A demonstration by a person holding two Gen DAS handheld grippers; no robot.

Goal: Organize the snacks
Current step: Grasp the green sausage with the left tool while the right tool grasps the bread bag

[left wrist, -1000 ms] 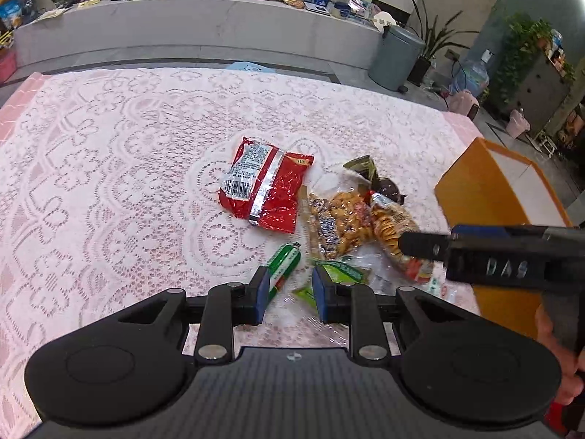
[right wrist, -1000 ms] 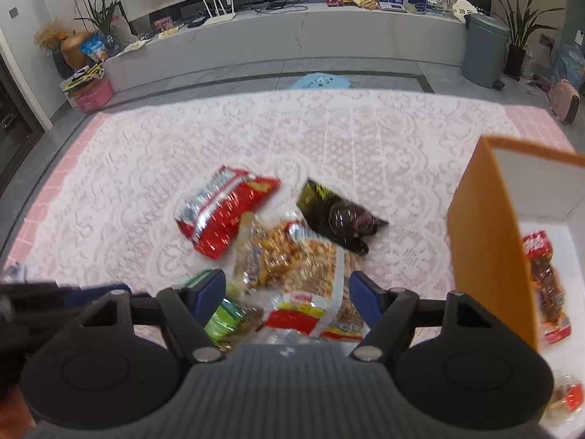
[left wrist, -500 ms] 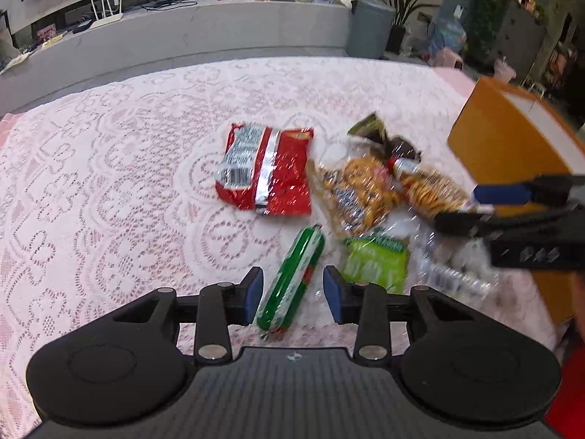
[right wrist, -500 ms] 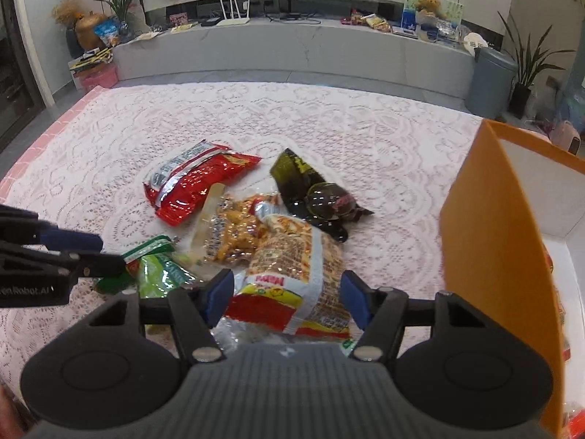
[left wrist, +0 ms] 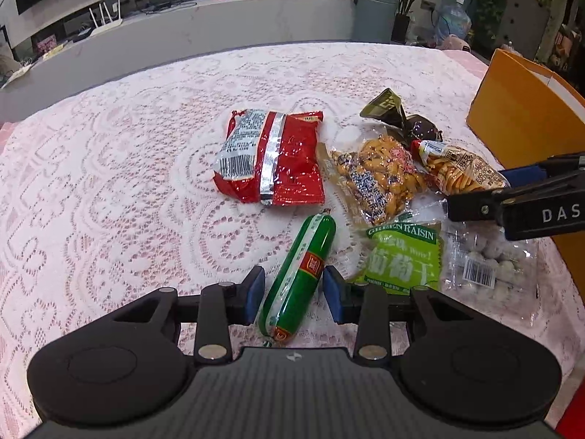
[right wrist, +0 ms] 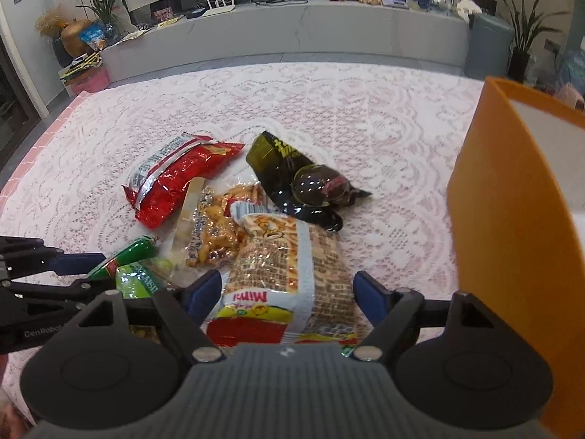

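Snack packs lie in a heap on the lace tablecloth. My left gripper [left wrist: 293,294] is open and straddles a green sausage stick [left wrist: 298,274] without touching it. My right gripper [right wrist: 287,294] is open around a biscuit pack [right wrist: 289,278], which lies between its pads. A red crisp bag [left wrist: 270,157], a clear bag of orange snacks [left wrist: 376,179], a dark green pack [right wrist: 296,179], a green raisin pack [left wrist: 404,256] and a clear bag of pale balls [left wrist: 490,259] lie around them. The orange box [right wrist: 512,226] stands at the right.
The pink lace tablecloth [left wrist: 109,183] covers the whole table. A grey counter [right wrist: 292,33] with clutter, a grey bin [left wrist: 376,11] and potted plants stand beyond the table's far edge.
My left gripper has opened wider and come down over the green sausage stick. My right gripper has moved forward and down so the biscuit pack lies between its pads.
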